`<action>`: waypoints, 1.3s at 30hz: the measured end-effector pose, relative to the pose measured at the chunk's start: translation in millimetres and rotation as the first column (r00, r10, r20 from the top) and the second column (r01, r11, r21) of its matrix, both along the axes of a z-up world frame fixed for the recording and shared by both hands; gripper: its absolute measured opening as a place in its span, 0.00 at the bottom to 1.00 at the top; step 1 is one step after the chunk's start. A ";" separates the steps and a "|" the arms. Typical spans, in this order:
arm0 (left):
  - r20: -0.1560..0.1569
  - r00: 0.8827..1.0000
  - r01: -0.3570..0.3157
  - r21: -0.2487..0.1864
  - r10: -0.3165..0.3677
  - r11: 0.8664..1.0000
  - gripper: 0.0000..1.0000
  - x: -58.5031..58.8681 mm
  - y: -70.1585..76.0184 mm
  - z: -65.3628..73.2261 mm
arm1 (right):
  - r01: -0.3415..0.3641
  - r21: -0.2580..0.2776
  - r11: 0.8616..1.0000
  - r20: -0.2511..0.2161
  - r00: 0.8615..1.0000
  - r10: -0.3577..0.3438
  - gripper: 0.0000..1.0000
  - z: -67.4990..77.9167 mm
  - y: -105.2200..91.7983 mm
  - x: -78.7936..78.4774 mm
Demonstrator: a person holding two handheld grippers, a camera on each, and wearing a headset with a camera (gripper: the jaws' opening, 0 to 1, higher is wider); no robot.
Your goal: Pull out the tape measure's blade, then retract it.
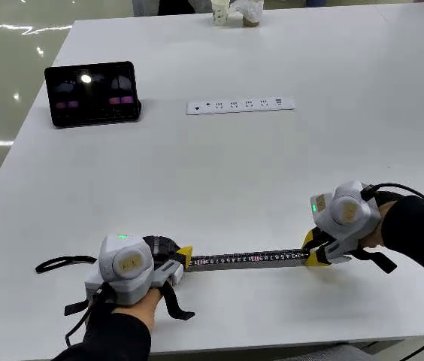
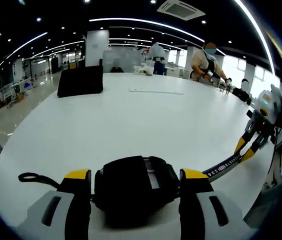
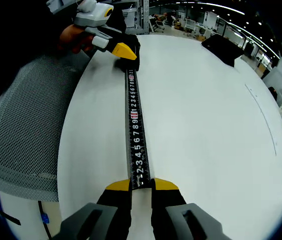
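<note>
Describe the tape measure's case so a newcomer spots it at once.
On the white table, near edge, find the left gripper. The case is the black block between its yellow fingers, the only thing with a numbered blade running out.

White table point(image 1: 287, 173) holds tablet point(image 1: 92, 94), power strip point(image 1: 240, 105), tape measure blade point(image 1: 246, 259).

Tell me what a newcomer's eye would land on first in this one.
The tape measure's blade, drawn out flat along the near edge of the white table between the two tools. The left tool is clamped on the black tape measure case, and the right tool pinches the blade's end. Farther back sit a dark tablet and a white power strip.
</note>
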State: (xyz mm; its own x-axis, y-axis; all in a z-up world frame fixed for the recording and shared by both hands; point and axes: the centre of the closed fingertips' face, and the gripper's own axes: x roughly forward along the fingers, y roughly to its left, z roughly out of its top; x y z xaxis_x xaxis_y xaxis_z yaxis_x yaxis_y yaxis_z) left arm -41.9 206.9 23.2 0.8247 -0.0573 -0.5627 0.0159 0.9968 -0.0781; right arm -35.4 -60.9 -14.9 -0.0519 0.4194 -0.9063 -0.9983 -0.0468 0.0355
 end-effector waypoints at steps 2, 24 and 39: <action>-0.008 1.000 0.000 -0.012 0.000 1.000 0.64 -1.3 -1.3 -0.8 | 0.004 -0.001 1.000 -0.001 1.000 -0.004 0.11 0.1 0.0 0.1; -0.059 0.997 0.045 0.061 -0.041 0.997 0.60 -2.7 -2.1 -3.9 | 0.001 -0.034 0.999 0.000 1.000 -0.001 0.11 -0.5 2.1 0.6; -0.061 0.997 0.054 0.059 -0.051 0.997 0.60 -2.1 -1.9 -4.5 | -0.005 -0.089 0.996 0.006 1.000 0.006 0.11 -1.5 6.1 0.0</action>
